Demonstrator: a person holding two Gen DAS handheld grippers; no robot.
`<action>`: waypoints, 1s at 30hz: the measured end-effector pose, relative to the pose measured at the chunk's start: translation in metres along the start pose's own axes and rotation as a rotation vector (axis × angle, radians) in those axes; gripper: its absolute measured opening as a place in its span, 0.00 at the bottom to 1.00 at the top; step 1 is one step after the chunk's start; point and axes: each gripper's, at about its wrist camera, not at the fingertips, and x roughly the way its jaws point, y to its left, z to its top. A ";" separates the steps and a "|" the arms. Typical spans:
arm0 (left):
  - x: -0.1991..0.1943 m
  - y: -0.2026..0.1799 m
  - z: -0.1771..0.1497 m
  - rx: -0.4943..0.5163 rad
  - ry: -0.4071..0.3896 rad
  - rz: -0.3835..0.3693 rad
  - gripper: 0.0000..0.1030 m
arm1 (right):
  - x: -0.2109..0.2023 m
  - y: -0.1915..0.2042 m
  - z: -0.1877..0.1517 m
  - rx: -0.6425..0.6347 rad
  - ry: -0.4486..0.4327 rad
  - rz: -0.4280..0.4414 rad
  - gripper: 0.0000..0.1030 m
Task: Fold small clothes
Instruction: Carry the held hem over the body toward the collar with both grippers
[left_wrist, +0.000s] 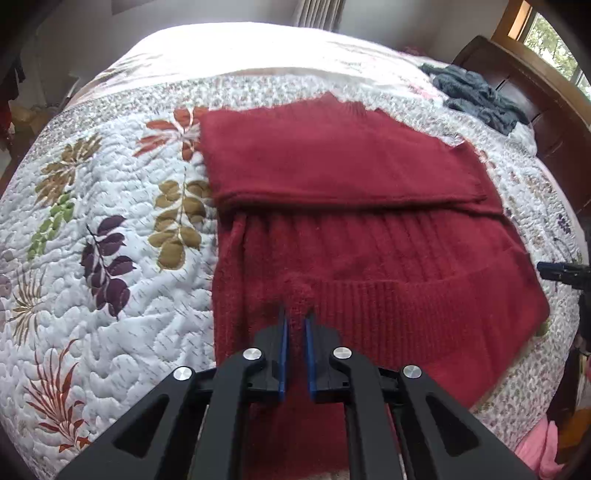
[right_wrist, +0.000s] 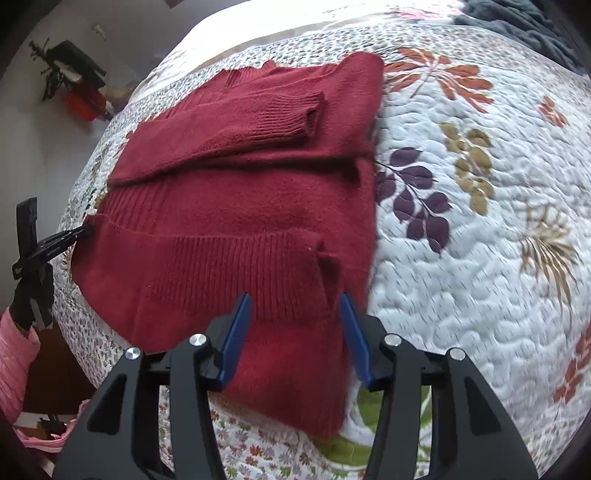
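A dark red knit sweater (left_wrist: 351, 166) lies on the bed, its upper part folded over flat. In the right wrist view, one sleeve (right_wrist: 266, 122) of the sweater (right_wrist: 240, 192) lies across the body, and a ribbed cuff (right_wrist: 258, 266) rests near the hem. My left gripper (left_wrist: 297, 317) is shut on a bunched bit of the sweater's near edge. The right wrist view shows it (right_wrist: 86, 229) pinching the sweater's left side. My right gripper (right_wrist: 293, 306) hangs open over the ribbed cuff, blue pads (right_wrist: 238, 314) wide apart and holding nothing. Only its tip (left_wrist: 545, 267) shows at the left wrist view's right edge.
A floral quilt (left_wrist: 110, 221) covers the bed. A grey-blue knit garment (left_wrist: 476, 96) lies crumpled by the dark wooden headboard (left_wrist: 535, 85). A person's pink sleeve (right_wrist: 14, 362) is at the bed's edge. Red and black items (right_wrist: 85, 103) sit on the floor beyond.
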 end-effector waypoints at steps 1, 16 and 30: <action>0.006 0.002 0.001 -0.008 0.015 0.002 0.09 | 0.003 0.000 0.002 -0.001 0.005 -0.013 0.49; -0.002 -0.014 -0.002 0.002 -0.044 0.023 0.06 | 0.005 0.008 0.000 -0.062 0.011 0.022 0.05; -0.110 -0.023 0.010 -0.036 -0.350 -0.025 0.06 | -0.108 0.027 0.013 -0.058 -0.226 0.129 0.05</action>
